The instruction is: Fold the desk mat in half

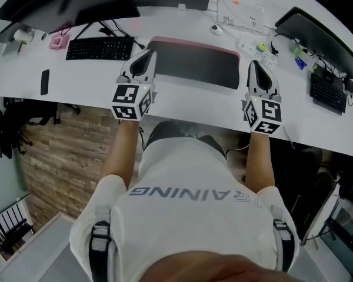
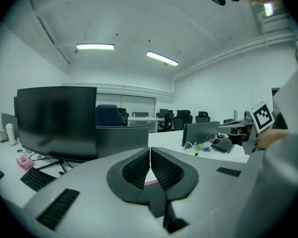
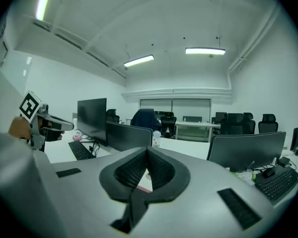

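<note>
The desk mat point(image 1: 194, 63) is dark with a pink rim and lies flat on the white desk point(image 1: 182, 101) in front of me. My left gripper point(image 1: 146, 56) sits at the mat's left edge and my right gripper point(image 1: 253, 64) at its right edge. Both have their jaws closed together. In the left gripper view a pink sliver of the mat's edge point(image 2: 150, 183) shows at the base of the closed left gripper point(image 2: 150, 158). The right gripper view shows the same pink strip point(image 3: 142, 187) under the closed right gripper point(image 3: 147, 155).
A black keyboard point(image 1: 100, 47), a pink item point(image 1: 58, 41) and a dark monitor point(image 1: 76, 4) stand at the back left. A phone point(image 1: 45, 81) lies far left. Cables and small items point(image 1: 256, 43) sit back right, beside a second keyboard point(image 1: 328, 91) and monitor point(image 1: 320, 37).
</note>
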A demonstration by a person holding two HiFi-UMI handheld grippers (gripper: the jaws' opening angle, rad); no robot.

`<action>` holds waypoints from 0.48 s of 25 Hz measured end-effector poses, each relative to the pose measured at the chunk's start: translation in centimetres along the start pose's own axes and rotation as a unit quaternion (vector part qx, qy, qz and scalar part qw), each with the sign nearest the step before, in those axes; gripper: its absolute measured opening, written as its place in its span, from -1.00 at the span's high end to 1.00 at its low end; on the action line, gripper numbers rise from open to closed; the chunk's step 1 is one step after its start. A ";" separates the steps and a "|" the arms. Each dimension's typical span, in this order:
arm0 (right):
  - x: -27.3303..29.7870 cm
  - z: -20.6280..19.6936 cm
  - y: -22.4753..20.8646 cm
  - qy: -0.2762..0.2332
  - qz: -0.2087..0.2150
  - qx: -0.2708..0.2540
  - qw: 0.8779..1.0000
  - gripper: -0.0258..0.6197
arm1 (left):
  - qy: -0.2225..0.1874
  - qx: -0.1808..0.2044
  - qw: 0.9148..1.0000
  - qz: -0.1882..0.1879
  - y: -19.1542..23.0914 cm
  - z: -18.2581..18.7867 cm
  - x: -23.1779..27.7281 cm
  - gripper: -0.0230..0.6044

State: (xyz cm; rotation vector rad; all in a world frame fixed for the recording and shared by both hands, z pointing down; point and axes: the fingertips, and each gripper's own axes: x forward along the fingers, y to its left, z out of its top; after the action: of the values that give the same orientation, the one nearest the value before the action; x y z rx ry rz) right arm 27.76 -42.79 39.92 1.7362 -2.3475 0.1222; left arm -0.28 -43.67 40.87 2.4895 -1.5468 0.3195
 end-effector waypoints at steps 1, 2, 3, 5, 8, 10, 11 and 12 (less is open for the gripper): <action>-1.0 0.9 0.2 -0.012 0.003 0.001 1.000 0.85 | -0.009 -0.005 1.000 0.001 -0.6 0.6 -1.0 0.82; -2.1 1.7 0.4 -0.022 0.005 0.002 1.000 0.85 | -0.018 -0.009 1.000 0.004 -1.1 1.1 -2.0 0.82; -3.0 2.5 0.7 -0.031 0.006 0.001 1.000 0.85 | -0.026 -0.013 1.000 0.007 -1.5 1.5 -3.0 0.82; -4.7 3.7 1.2 -0.047 0.008 -0.002 0.999 0.85 | -0.041 -0.019 0.999 0.014 -1.9 2.1 -4.8 0.82; -6.8 4.8 1.8 -0.064 0.010 -0.004 0.998 0.85 | -0.056 -0.020 0.998 0.024 -2.5 2.7 -7.0 0.82; -7.8 5.1 2.1 -0.071 0.012 -0.001 0.997 0.85 | -0.063 -0.019 0.997 0.027 -2.9 3.0 -8.2 0.82; -8.2 5.2 2.2 -0.073 0.013 0.000 0.997 0.85 | -0.066 -0.019 0.997 0.028 -3.1 3.1 -8.6 0.82; -8.5 5.2 2.3 -0.074 0.015 0.002 0.997 0.85 | -0.069 -0.018 0.997 0.028 -3.3 3.3 -9.1 0.82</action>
State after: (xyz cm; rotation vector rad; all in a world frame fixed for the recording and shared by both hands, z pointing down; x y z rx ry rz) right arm 27.25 -35.19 33.06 1.7684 -2.4789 0.0017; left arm -0.98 -35.35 35.03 2.4908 -1.6599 0.1288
